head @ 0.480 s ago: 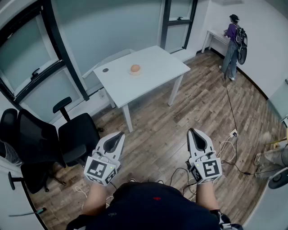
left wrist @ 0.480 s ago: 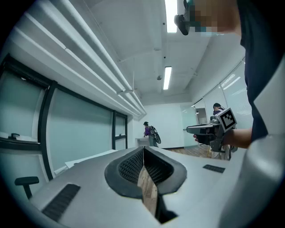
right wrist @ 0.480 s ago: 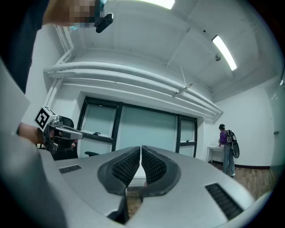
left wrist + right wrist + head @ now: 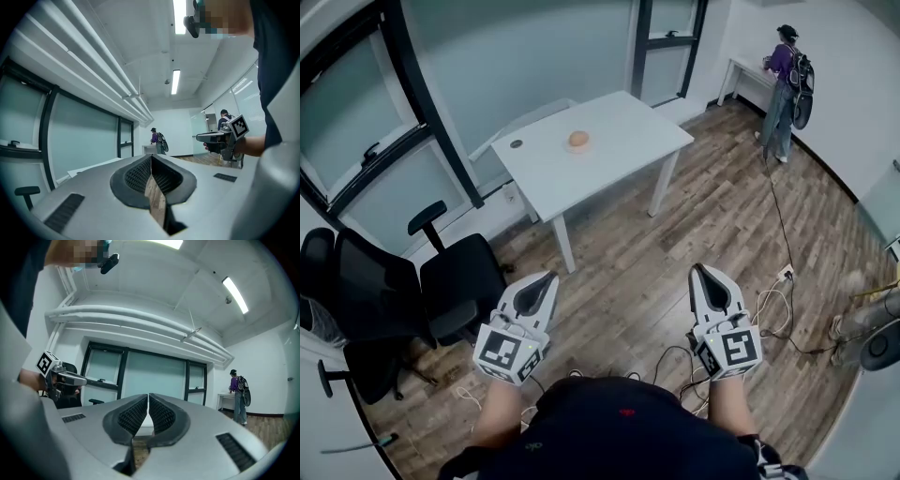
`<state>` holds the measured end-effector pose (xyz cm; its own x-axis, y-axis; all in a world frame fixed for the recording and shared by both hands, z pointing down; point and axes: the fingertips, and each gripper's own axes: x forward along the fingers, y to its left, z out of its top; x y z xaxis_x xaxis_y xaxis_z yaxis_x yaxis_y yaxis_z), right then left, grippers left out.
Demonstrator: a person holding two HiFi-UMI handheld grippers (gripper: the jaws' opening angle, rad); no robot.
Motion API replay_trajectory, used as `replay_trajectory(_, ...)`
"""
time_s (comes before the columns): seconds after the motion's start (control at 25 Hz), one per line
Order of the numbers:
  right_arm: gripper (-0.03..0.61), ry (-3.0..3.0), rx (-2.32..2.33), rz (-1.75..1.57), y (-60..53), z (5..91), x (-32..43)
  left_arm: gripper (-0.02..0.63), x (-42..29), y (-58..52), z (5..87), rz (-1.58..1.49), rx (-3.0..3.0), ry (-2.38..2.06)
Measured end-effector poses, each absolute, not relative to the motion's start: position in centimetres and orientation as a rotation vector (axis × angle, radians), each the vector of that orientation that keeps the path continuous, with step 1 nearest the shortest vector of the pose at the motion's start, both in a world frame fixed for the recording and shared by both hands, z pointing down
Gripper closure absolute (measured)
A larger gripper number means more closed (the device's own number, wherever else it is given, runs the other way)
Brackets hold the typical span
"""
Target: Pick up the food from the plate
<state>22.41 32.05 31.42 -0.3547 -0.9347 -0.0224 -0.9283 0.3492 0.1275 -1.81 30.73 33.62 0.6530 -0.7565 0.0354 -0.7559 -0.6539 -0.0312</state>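
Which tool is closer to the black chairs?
Left. The left tool is just beside the nearer black chair; the right tool is farther off, over the wooden floor.

The white table stands on the wooden floor, well ahead of my tongs and more in line with my left gripper than my right gripper. On it lie a pale plate bearing round brown food and, left of that, a small dark disc. Cables lie on the floor just right of my right gripper.
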Motion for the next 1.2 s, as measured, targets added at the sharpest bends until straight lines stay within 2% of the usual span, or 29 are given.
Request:
replay_trajectory(0.36,0.546,-2.592,1.718,-0.106,31.2,31.9,20.1,0.586,-3.5,31.2,34.5,-0.122,-2.830,1.302)
replay_trajectory(0.8,0.546,-2.590,1.627,-0.094,30.1,34.1,10.2,0.586,-11.9,30.5,38.2,-0.104,-2.902,1.307)
replay_trajectory(1.2,0.546,-2.618,1.695,0.023,25.8,35.4,11.6,0.586,-11.7,25.9,37.7,-0.099,-2.895,1.283)
